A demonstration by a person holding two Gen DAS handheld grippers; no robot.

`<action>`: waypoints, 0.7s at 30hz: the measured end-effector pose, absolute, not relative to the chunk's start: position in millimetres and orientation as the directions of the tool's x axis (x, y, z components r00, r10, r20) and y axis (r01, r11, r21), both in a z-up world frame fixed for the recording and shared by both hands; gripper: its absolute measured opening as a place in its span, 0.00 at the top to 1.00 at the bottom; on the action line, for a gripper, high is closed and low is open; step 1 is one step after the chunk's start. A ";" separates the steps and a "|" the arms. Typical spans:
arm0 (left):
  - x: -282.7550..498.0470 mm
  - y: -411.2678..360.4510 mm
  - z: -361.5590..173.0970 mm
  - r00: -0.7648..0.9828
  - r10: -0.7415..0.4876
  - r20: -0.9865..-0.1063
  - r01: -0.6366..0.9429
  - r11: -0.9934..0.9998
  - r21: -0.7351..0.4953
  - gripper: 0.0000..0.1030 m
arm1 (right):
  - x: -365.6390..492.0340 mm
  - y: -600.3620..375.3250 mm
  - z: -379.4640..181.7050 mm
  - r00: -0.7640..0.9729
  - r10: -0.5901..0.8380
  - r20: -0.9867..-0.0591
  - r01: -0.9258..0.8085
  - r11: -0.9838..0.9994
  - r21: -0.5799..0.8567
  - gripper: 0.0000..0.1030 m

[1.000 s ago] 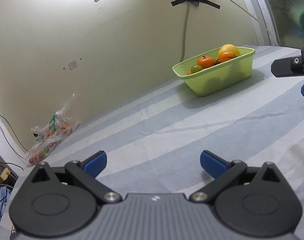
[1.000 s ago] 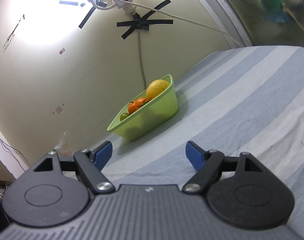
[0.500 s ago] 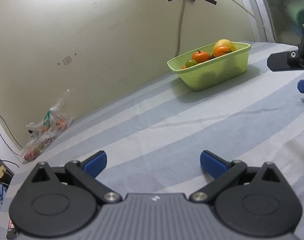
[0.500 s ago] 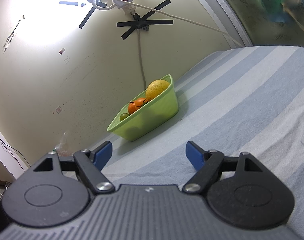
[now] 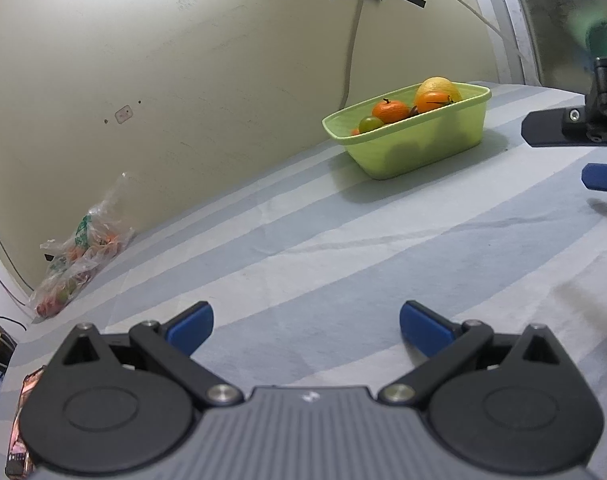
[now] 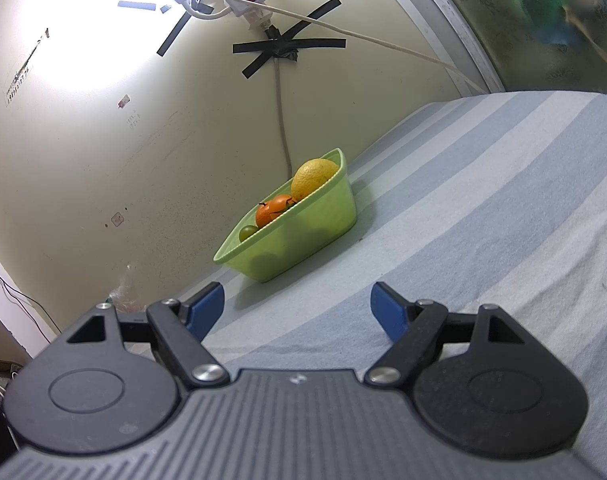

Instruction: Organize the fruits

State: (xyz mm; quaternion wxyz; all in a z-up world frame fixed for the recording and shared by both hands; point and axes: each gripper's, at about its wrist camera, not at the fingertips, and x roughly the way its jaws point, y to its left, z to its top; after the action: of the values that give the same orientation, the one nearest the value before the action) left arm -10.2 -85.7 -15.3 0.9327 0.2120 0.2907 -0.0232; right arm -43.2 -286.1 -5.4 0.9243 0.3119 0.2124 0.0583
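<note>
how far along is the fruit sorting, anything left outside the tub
Done: oranges, a yellow citrus and a green fruit sit in the green tub. In hand: nothing; left gripper and right gripper are open. Left: the fruit bag by the wall.

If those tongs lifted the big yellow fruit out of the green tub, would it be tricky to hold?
Probably a little. The yellow fruit looks round, so it may roll once set down. Its dimpled rind should grip reasonably. It is the largest in the tub, so likely the heaviest.
</note>
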 end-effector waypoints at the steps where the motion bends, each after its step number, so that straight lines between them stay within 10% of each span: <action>1: -10.1 -86.0 -15.2 0.830 0.080 -0.552 0.167 0.909 0.383 0.00 | -43.2 -286.2 -5.4 0.903 0.240 -0.356 0.025 0.799 0.601 0.20; 21: -8.0 -86.2 -13.3 0.811 0.061 -0.582 0.178 0.921 0.345 0.00 | -43.0 -285.8 -5.9 0.903 0.240 -0.355 0.025 0.798 0.603 0.20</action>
State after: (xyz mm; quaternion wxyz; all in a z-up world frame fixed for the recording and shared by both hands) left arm -8.0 -86.2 -13.3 0.9312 0.1958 0.3057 -0.0315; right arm -43.0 -285.8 -5.9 0.9241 0.3127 0.2120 0.0582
